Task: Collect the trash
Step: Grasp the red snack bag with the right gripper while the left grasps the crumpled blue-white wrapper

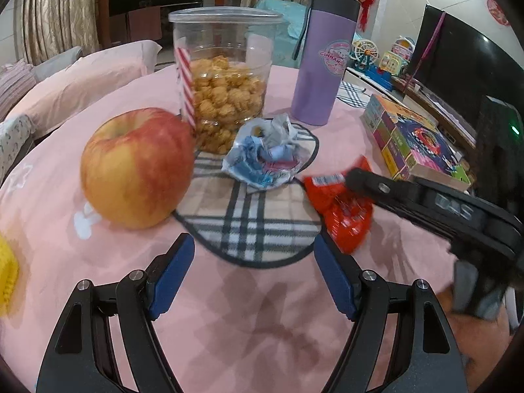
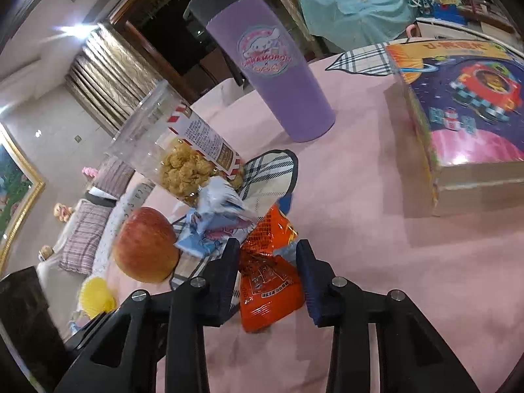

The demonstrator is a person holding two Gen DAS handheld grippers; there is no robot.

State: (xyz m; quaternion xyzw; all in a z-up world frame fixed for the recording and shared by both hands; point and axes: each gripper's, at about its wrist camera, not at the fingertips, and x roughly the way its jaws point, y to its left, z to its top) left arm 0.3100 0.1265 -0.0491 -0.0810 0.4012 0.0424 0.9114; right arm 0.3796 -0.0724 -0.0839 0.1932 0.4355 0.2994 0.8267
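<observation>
Right wrist view: the orange wrapper [image 2: 268, 281] lies on the pink tablecloth [image 2: 376, 262] between the right gripper [image 2: 267, 255] fingers, apparently pinched. A crumpled blue wrapper [image 1: 262, 154] sits on the plaid mat [image 1: 249, 226] just beside it. The left gripper [image 1: 252, 258] gapes wide, empty.

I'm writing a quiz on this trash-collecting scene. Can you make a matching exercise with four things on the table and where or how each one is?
Things:
1. orange wrapper
2. blue-white wrapper
3. apple
4. purple tumbler

Places or states:
A. upright behind the plaid mat
B. crumpled on the plaid mat
C. between the right gripper's fingers
D. beside the popcorn jar

Pairs: 1-C, 2-B, 3-D, 4-A
</observation>
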